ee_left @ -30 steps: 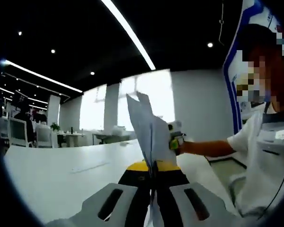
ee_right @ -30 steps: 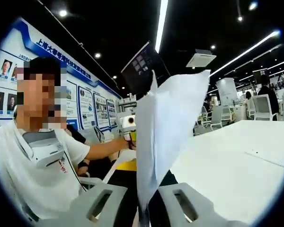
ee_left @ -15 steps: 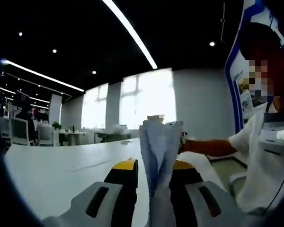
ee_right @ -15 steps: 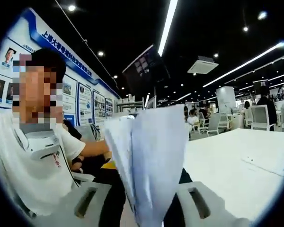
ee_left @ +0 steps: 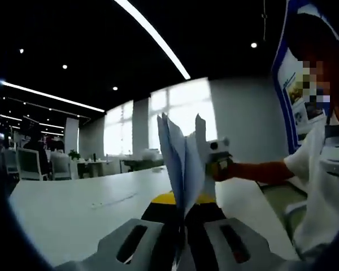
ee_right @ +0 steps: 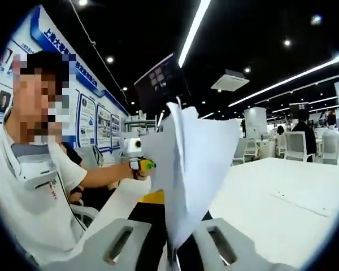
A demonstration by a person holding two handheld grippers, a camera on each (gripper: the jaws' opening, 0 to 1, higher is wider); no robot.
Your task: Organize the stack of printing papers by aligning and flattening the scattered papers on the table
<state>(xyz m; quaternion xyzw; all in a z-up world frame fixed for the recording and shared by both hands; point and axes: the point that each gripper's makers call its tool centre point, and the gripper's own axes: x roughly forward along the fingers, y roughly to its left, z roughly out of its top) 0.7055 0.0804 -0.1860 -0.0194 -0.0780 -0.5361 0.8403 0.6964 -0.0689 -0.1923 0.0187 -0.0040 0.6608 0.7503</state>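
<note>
Gripping a sheaf of printing papers from opposite ends, a person seated at the near edge of a long white table holds the sheets upright above it, edges downward. In the left gripper view, the left gripper has its jaws closed on the bottom of the sheaf, the pages fanning apart toward the top, where they are plainly not yet squared. The right gripper appears beyond the papers, at the far side of the stack, carried by a hand and a bare forearm. In the right gripper view, the right gripper likewise pinches the paper between near-shut jaws, while the left gripper shows past the sheets' far edge. Holding the stack on edge from both ends looks meant to let the loose pages drop level against the table, so the alignment step appears under way and the flattening still ahead. The uneven top corners suggest several sheets remain askew. A single sheet lies flat farther along the table.
</note>
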